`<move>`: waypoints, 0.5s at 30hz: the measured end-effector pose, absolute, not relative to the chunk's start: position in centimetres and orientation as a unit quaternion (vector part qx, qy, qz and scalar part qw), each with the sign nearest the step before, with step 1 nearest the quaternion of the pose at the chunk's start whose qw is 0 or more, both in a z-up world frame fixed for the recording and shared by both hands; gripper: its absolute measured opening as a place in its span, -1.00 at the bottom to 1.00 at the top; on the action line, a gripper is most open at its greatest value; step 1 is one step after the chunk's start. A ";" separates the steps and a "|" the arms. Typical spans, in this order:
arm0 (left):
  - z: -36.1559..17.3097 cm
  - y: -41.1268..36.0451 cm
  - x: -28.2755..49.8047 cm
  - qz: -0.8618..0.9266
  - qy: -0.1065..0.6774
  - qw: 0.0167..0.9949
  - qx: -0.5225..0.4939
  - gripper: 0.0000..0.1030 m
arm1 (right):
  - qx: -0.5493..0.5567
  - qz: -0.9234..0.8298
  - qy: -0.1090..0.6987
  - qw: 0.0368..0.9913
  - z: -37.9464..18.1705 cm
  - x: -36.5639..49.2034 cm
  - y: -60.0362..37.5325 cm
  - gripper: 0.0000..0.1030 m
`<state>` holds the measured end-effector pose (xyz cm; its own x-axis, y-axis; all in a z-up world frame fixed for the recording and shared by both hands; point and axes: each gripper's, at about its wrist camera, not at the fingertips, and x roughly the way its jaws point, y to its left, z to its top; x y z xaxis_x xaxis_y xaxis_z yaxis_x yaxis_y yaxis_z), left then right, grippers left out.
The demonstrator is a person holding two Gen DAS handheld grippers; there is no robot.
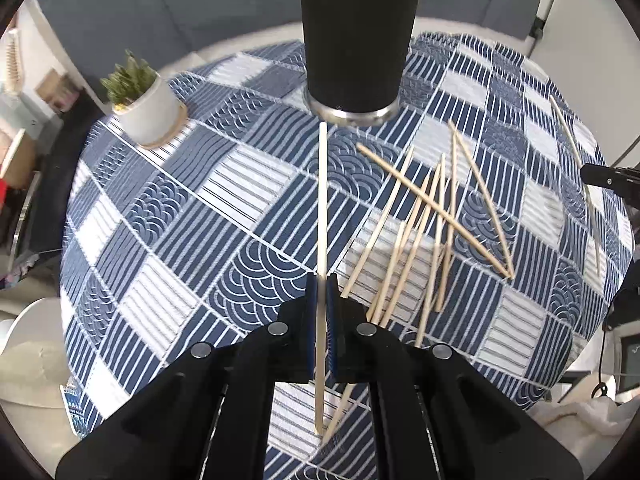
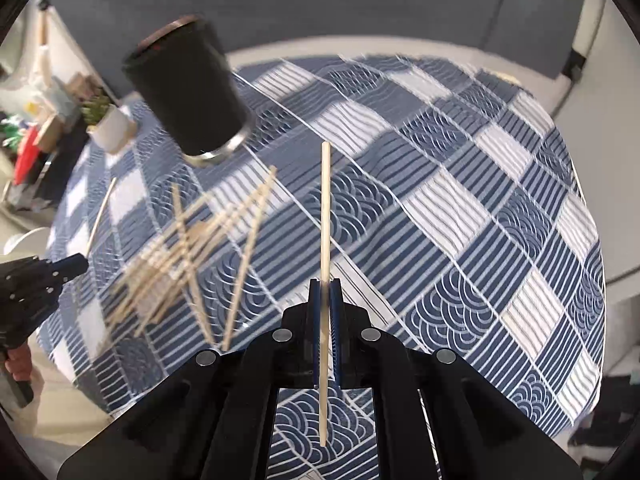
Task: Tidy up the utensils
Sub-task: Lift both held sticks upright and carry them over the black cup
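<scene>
Both my grippers, left (image 1: 321, 280) and right (image 2: 326, 284), have jaws clamped on one stick (image 1: 322, 200) each, above the table (image 1: 160, 240); next, I'd judge, tip each into the black cup (image 1: 356, 40) beyond the loose pile (image 1: 424, 220).

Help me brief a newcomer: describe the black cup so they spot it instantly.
Start from the blue-and-white patchwork tablecloth. Toward its far side, beyond the scattered wooden chopsticks, stands the black cup. It is tall, dark and metal-rimmed, unlike the short white plant pot beside it.
</scene>
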<state>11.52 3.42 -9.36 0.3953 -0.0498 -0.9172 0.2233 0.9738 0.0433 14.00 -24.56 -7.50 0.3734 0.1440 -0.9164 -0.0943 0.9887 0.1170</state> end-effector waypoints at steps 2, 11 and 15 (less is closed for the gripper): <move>-7.9 3.0 11.1 -0.077 0.532 0.840 0.075 -0.91 | 0.022 0.088 0.537 0.839 -6.1 13.7 -24.2 -0.91; -0.1 0.1 9.7 -0.051 0.450 0.887 0.090 -0.91 | 0.019 0.159 0.451 0.878 0.2 12.3 -23.3 -0.91; 1.9 -0.4 9.4 -0.045 0.429 0.898 0.093 -0.91 | 0.013 0.192 0.421 0.887 2.4 12.4 -23.1 -0.91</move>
<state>9.40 -0.45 1.87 0.6287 -0.0007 -0.7776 0.1595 0.9788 0.1281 12.35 -23.07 2.43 0.5724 0.3508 -0.7411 -0.3284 0.9263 0.1848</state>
